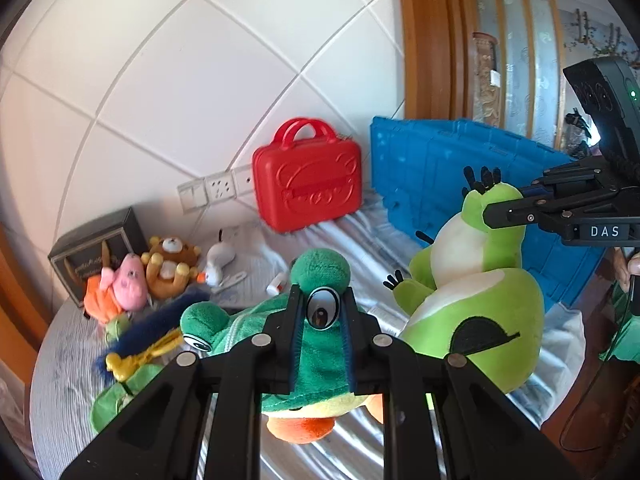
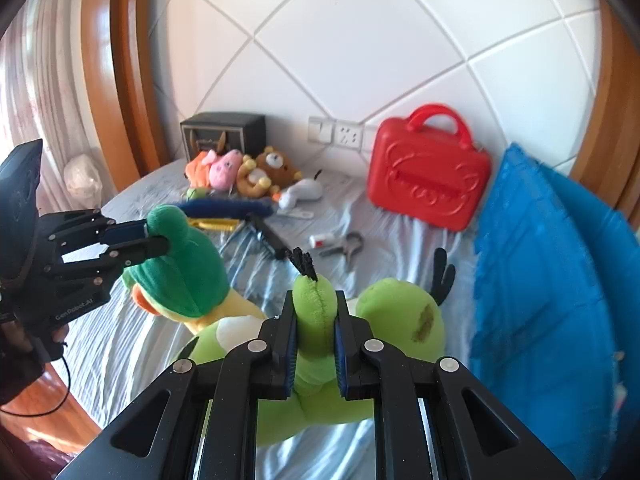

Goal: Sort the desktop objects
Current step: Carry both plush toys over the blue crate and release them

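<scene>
Left gripper (image 1: pixel 320 316) clenched on the bulging eye of a dark green plush frog with white plastic eyes, yellow belly and orange feet (image 1: pixel 316 376); frog lifted slightly above the pale blue striped cloth covering the table (image 1: pixel 60 384), seen side-on in the right wrist view (image 2: pixel 184 276). Right gripper (image 2: pixel 316 332) clenched on the head ridge of a large lime green plush frog with white belly and black felt lashes (image 2: pixel 400 316); toy upright on the cloth just in front of a blue plastic folding crate (image 1: pixel 440 168), close beside the dark green frog (image 1: pixel 472 280).

Background, far edge of table against white tiled wall: red hard plastic toy suitcase with looped handle (image 1: pixel 308 184), standing upright, near the crate's left side. Dark cardboard box with framed front (image 1: pixel 96 248) at far left; in front of it, a row of small plush toys: orange-and-pink soft toy (image 1: pixel 120 288), brown teddy bear with yellow paws (image 1: pixel 170 266), white plush dog (image 1: pixel 218 262).

Mid-table, between the row and the grippers: dark blue fuzzy strip (image 2: pixel 228 210), yellow clip-like item (image 2: pixel 212 224), small white tube with red end (image 2: pixel 324 240), grey metal clamp (image 2: pixel 348 246). White wall sockets (image 2: pixel 336 132) above the table edge.
</scene>
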